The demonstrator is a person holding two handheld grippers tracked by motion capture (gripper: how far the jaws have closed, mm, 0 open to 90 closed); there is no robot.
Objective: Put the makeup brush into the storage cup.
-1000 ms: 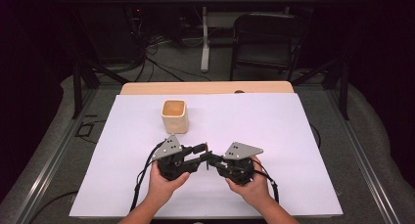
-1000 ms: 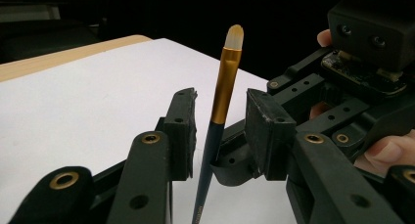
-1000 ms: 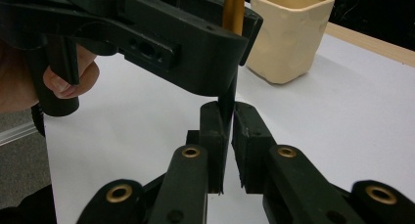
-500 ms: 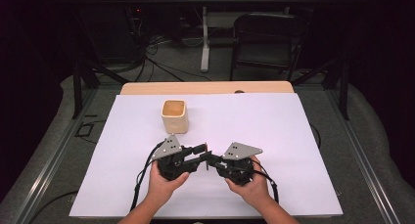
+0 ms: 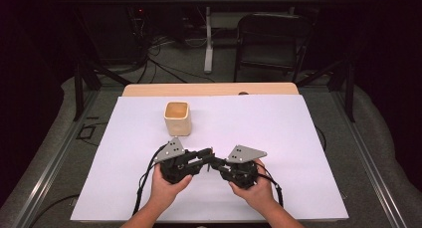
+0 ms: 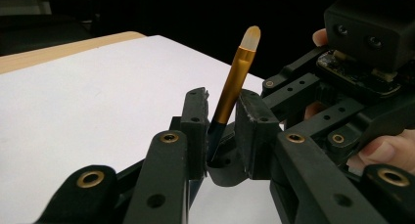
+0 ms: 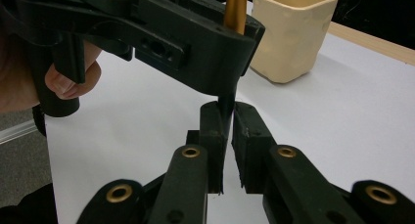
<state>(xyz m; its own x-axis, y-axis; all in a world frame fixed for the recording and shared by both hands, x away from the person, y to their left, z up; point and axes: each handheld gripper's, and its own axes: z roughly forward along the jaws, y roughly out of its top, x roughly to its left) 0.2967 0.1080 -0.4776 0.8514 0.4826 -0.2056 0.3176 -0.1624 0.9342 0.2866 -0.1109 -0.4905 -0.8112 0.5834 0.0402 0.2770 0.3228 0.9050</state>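
A thin brush (image 6: 239,70) with a gold ferrule, a pale bristle tip and a dark handle stands tilted between the two grippers. My right gripper (image 7: 225,111) is shut on the dark lower end of the handle (image 7: 226,102). My left gripper (image 6: 220,101) faces it from the left, and its jaws have just been closing around the brush. The brush leans by one pad, with a small gap left at the other. In the high view the left gripper (image 5: 205,155) and right gripper (image 5: 216,163) meet tip to tip near the front of the table.
A cream square cup (image 5: 177,117) stands upright behind the left gripper, also seen as the cup (image 7: 293,33) beyond the jaws. White paper (image 5: 259,123) covers the table, with a wooden edge (image 5: 209,89) at the back. A dark chair (image 5: 271,39) stands beyond.
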